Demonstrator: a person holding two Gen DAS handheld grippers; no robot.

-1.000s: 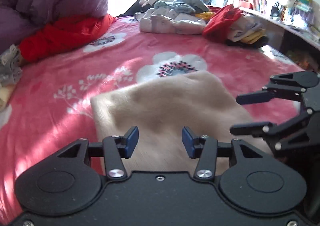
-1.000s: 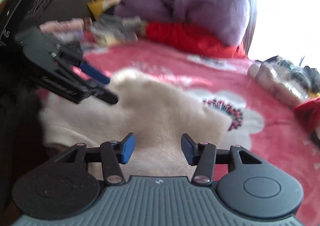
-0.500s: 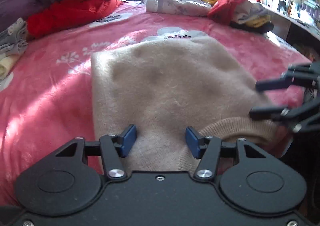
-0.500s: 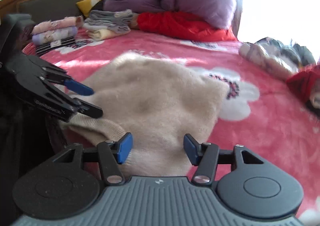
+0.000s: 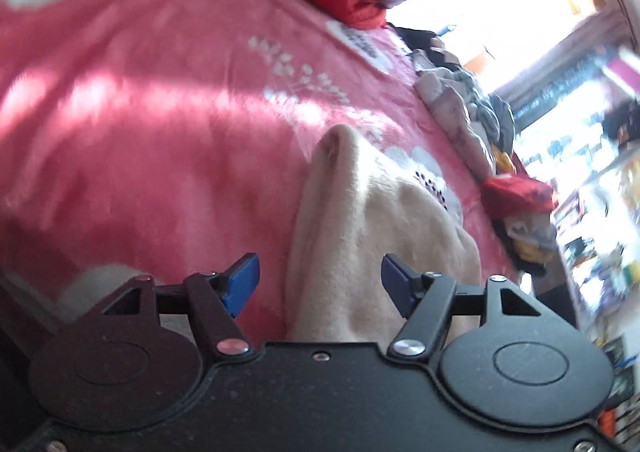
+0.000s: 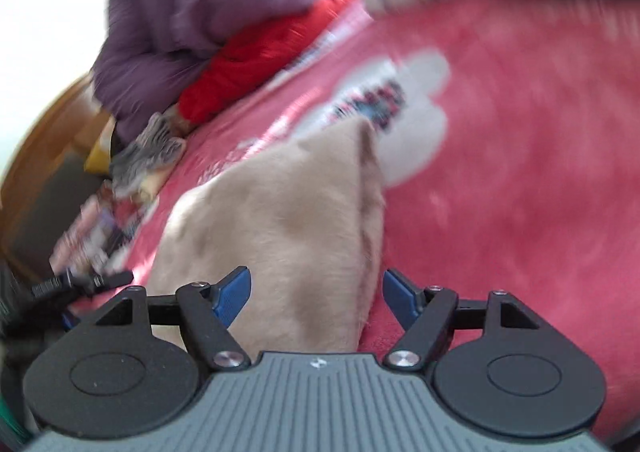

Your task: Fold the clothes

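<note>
- We hold the left gripper (image 5: 320, 288) with its jaws apart; they have just been opening, and the near edge of the beige sweater (image 5: 360, 232) lies between them with a gap on each side.
- Our right gripper (image 6: 316, 292) also stands apart, just widened, with the sweater's (image 6: 280, 224) other edge between its blue pads (image 6: 232, 294), unpressed.
- The sweater lies folded on the pink flowered blanket (image 5: 160, 112).
- A purple quilt (image 6: 208, 4) and a red garment (image 6: 256, 56) sit further back.
- A pile of clothes (image 5: 472, 108) lies at the bed's far edge.
</note>
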